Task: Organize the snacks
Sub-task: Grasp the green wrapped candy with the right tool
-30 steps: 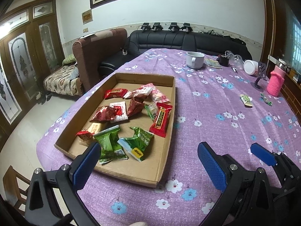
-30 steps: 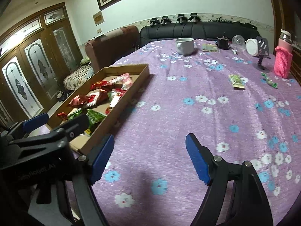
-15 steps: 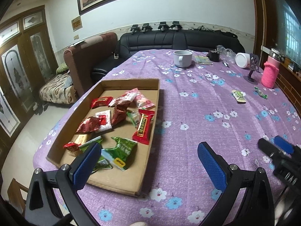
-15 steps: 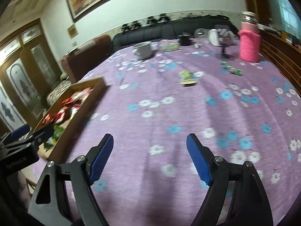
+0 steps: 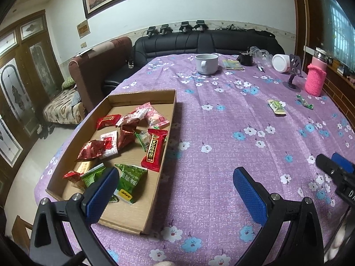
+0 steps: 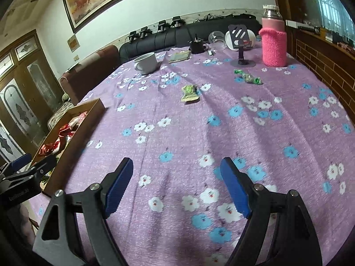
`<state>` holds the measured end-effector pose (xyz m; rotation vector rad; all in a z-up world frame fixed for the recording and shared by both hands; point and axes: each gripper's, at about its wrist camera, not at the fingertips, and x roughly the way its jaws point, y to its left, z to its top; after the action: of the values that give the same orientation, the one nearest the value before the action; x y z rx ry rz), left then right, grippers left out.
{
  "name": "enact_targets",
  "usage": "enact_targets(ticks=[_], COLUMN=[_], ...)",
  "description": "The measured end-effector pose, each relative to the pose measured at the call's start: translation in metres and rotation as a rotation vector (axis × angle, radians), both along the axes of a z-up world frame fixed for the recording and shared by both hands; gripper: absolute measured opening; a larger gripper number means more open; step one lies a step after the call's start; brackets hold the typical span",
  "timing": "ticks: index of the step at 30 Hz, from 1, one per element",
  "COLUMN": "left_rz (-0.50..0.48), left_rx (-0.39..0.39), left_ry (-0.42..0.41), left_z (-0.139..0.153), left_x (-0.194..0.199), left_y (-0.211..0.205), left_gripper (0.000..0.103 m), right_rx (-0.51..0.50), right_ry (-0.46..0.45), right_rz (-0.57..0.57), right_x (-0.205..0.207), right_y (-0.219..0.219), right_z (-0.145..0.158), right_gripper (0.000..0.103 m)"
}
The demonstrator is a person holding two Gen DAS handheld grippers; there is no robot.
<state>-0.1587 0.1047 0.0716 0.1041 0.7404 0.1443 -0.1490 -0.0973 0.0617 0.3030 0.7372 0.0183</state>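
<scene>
My right gripper (image 6: pixel 177 184) has swung away from the shallow brown cardboard tray (image 5: pixel 172 110) of wrapped snacks toward the open purple flowered tablecloth (image 6: pixel 188 137), jaws wide and empty. Ahead lie a green-and-yellow snack packet (image 6: pixel 189 93) and a green twist-wrapped candy (image 6: pixel 248 77). My left gripper (image 5: pixel 175 189) hovers wide beside the tray, holding nothing.

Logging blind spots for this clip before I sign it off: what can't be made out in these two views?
- Cardboard tray, right wrist view: its contents are mostly behind the near wall, and the left gripper covers the near end.
- Green packets, left wrist view: partly behind a blue finger.
- Loose green snack and twisted candy: print too small to read.
- Right gripper, left wrist view: cut off by the frame edge.
</scene>
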Motion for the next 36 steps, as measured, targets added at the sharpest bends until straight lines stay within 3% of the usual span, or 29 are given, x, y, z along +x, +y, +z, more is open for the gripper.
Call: enact_targets(ticks=[6, 12, 15, 22, 26, 27, 28, 29, 36], left_rz=[-0.076, -0.211, -0.25, -0.248, -0.248, -0.252, -0.256, -0.258, -0.286], left_rx=[-0.038, -0.086, -0.084, -0.106, -0.122, -0.118, -0.121, -0.121, -0.112], left_ry=[0.027, 0.076, 0.104, 0.166, 0.213, 0.197, 0.2, 0.201, 0.213], left_z=[-0.003, -0.019, -0.029, -0.055, -0.07, -0.069, -0.068, -0.068, -0.068], left_x=[0.019, 0.059, 0.082, 0.107, 0.113, 0.11, 0.109, 0.108, 0.091], left_y=[-0.02, -0.067, -0.085, -0.095, -0.092, -0.092, -0.092, -0.092, -0.09], left_gripper=[0.102, 0.102, 0.102, 0.102, 0.102, 0.102, 0.102, 0.102, 0.102], right_rx=[-0.039, -0.048, -0.024, -0.134, -0.123, -0.123, -0.127, -0.116, 0.001], right_ry=[0.014, 0.041, 0.074, 0.156, 0.196, 0.2, 0.203, 0.206, 0.191], right_rz=[-0.045, -0.151, -0.124, -0.083, -0.094, -0.091, -0.099, -0.103, -0.127], right_x=[0.016, 0.064, 0.103, 0.191, 0.217, 0.218, 0.218, 0.216, 0.172], right_y=[-0.057, -0.132, -0.147, -0.144, -0.149, -0.149, -0.15, -0.151, -0.159], right_z=[0.008, 0.007, -0.002, -0.027, -0.041, -0.042, -0.042, -0.041, -0.037], right_gripper=[0.081, 0.081, 0.081, 0.078, 0.057, 0.041, 0.035, 0.021, 0.021])
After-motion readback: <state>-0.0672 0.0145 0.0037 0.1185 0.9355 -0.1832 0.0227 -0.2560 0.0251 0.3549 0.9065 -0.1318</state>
